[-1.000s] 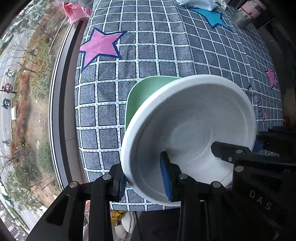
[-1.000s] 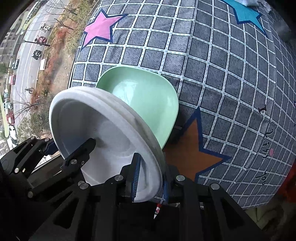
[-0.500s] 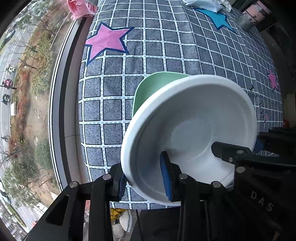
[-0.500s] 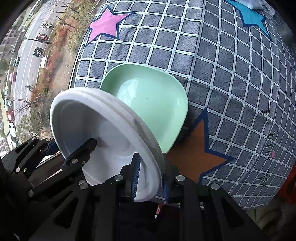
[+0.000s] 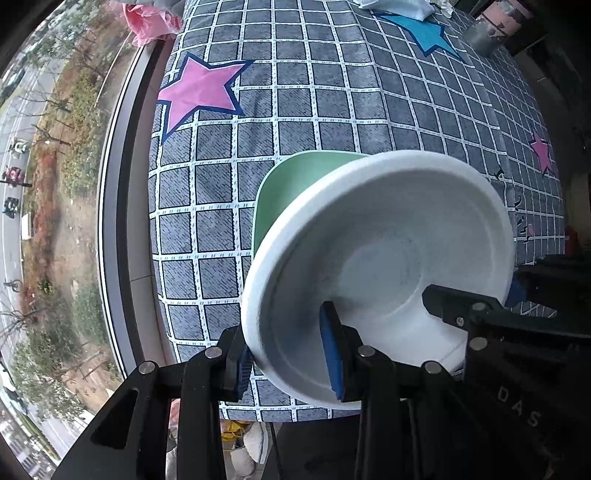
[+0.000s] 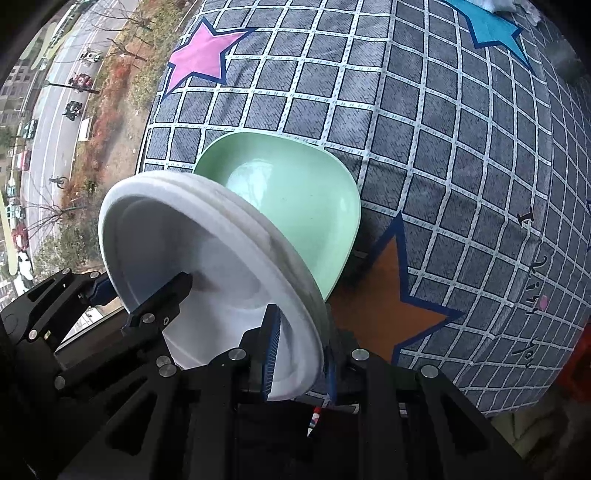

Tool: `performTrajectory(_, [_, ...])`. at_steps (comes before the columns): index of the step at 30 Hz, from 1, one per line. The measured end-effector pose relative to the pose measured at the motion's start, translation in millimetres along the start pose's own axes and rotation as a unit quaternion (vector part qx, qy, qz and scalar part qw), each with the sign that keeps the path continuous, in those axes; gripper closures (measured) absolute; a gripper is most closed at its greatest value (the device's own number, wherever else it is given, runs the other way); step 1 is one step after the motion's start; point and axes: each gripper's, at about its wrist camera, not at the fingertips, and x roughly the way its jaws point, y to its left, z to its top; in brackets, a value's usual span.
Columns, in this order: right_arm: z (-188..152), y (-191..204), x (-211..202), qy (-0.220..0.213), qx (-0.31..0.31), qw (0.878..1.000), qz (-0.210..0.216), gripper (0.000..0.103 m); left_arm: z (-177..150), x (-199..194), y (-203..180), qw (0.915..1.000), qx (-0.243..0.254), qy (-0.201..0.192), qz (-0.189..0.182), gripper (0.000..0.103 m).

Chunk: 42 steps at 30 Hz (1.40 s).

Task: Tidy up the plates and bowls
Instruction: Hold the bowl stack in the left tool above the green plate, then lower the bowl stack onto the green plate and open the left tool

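A stack of white bowls hangs tilted above the checked tablecloth, held from both sides. My left gripper is shut on its near rim, one blue pad inside and one outside. In the left wrist view my right gripper clamps the opposite rim. The right wrist view shows the same white bowls with my right gripper shut on the rim and my left gripper across from it. A pale green plate lies on the cloth just beyond and below the bowls, partly hidden in the left wrist view.
The tablecloth is grey check with pink, blue and orange stars. Its left edge meets a window frame with a street far below. A pink cloth, a white cloth and a metal can sit at the far end.
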Motion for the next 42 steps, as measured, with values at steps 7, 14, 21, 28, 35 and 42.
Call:
performTrajectory(7, [-5, -10, -7, -0.002, -0.004, 1.0, 0.0, 0.079, 0, -5, -6, 1.0, 0.0, -0.005, 0.007, 0.068])
performTrajectory(14, [-11, -5, -1, 0.011, -0.011, 1.0, 0.0, 0.079, -4, 3, 1, 0.9999, -0.016, 0.003, 0.004, 0.068])
performTrajectory(21, [2, -3, 4, 0.01, 0.001, 1.0, 0.002, 0.079, 8, 3, 2, 0.9998, -0.012, -0.007, 0.015, 0.068])
performTrajectory(28, [10, -5, 6, 0.01, 0.007, 1.0, 0.004, 0.079, 13, 6, 4, 0.9997, -0.017, -0.007, 0.014, 0.068])
performTrajectory(35, [16, -7, 10, 0.016, 0.017, 1.0, 0.009, 0.079, 11, 14, 10, 0.9997, -0.02, -0.006, 0.008, 0.068])
performTrajectory(42, [23, -3, 16, 0.008, 0.015, 1.0, 0.011, 0.079, 15, 20, 21, 0.9995, -0.027, -0.011, 0.007, 0.068])
